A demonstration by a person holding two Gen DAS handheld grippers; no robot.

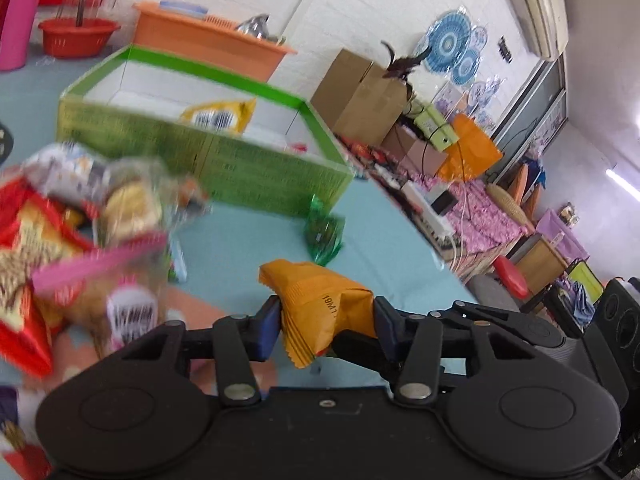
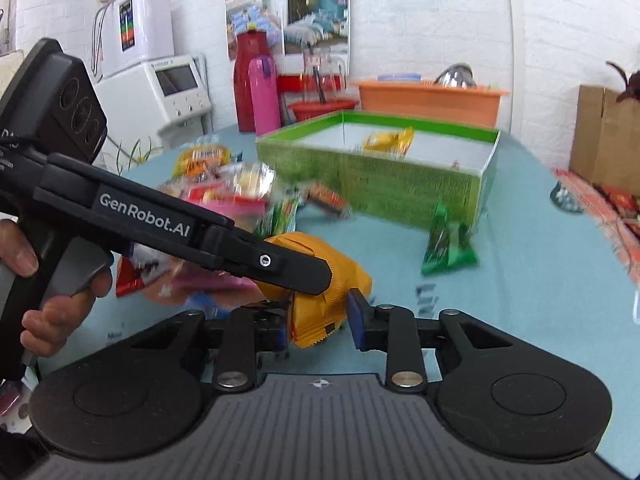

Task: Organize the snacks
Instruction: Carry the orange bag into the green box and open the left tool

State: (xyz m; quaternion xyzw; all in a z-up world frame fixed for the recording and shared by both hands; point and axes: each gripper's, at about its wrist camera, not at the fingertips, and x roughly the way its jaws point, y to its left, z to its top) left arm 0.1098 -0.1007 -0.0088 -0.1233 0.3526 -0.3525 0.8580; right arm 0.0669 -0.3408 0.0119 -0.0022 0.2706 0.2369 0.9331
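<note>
An orange snack packet [image 1: 320, 300] sits between the blue pads of my left gripper [image 1: 326, 322], which is shut on it. In the right wrist view the same orange packet [image 2: 352, 276] also lies between the pads of my right gripper [image 2: 318, 326], which press its lower end. The left gripper's finger [image 2: 296, 270] crosses over the packet from the left. Behind stands a green cardboard box [image 1: 260, 176] [image 2: 400, 188] with a yellow packet [image 1: 220, 116] [image 2: 388, 140] inside. A blurred pile of snacks [image 1: 80, 240] [image 2: 224, 188] lies at the left.
A green packet [image 1: 322, 236] [image 2: 448, 244] lies on the blue table in front of the box. An orange basin [image 2: 428, 100], a pink flask [image 2: 264, 96] and a red basin [image 1: 76, 36] stand behind. A hand [image 2: 48, 308] holds the left gripper's handle.
</note>
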